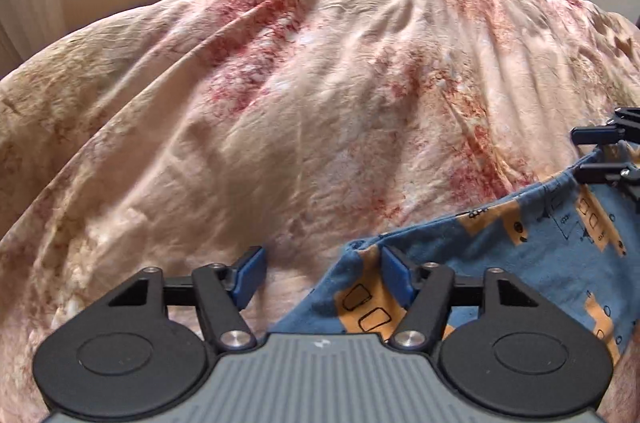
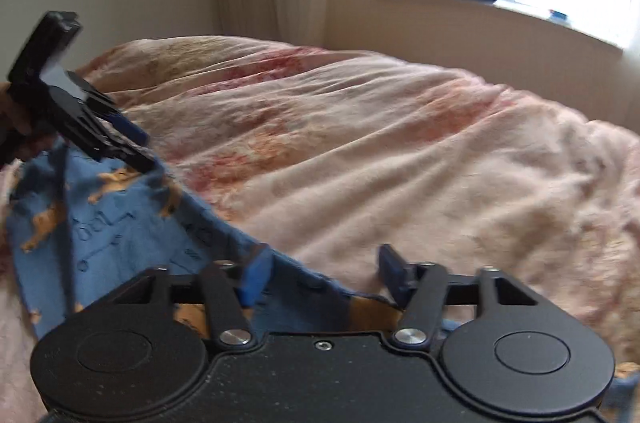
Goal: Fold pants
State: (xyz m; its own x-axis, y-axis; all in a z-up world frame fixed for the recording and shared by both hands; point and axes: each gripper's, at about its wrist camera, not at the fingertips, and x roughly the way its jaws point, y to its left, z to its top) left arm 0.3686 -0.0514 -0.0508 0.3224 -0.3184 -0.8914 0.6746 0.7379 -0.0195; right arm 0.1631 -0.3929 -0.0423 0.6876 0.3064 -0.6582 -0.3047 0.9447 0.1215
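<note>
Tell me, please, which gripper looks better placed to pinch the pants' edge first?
Probably the right gripper: the pants edge runs between its open fingers, while the left gripper has only a corner by one pad.

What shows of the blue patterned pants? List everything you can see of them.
The blue pants look like soft cotton, printed with orange blocks and thin dark line drawings. They lie rumpled on the pink floral bedcover, only partly in view. One edge runs between the two tools: its corner sits inside the open left hand-held gripper, against one blue pad, and its other end lies between the open fingers of the right hand-held gripper. Neither visibly clamps the cloth.
</note>
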